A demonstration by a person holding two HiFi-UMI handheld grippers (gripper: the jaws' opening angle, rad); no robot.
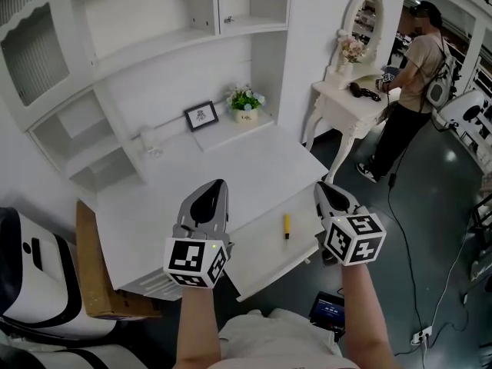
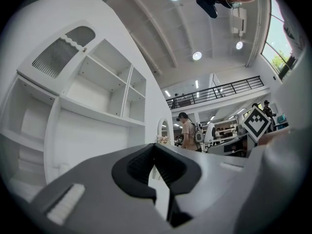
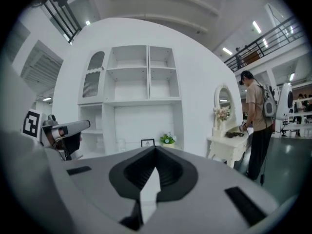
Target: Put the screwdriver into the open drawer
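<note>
A yellow-handled screwdriver (image 1: 287,226) lies in the pulled-out white drawer (image 1: 254,271) at the front of the white desk (image 1: 192,183). No gripper touches it. My right gripper (image 1: 321,184) hangs above the drawer's right end, jaws shut with nothing between them; in the right gripper view (image 3: 156,148) it points level at the shelf unit. My left gripper (image 1: 216,183) hovers over the desk front, left of the screwdriver, also shut and empty; in the left gripper view (image 2: 154,145) it looks up at shelves and ceiling.
On the desk's back shelf stand a picture frame (image 1: 201,115) and a flower pot (image 1: 246,103). A dressing table (image 1: 346,102) with a mirror is at the right, a person (image 1: 411,75) beside it. A cardboard box (image 1: 96,283) leans left of the desk. A cable (image 1: 400,237) runs over the floor.
</note>
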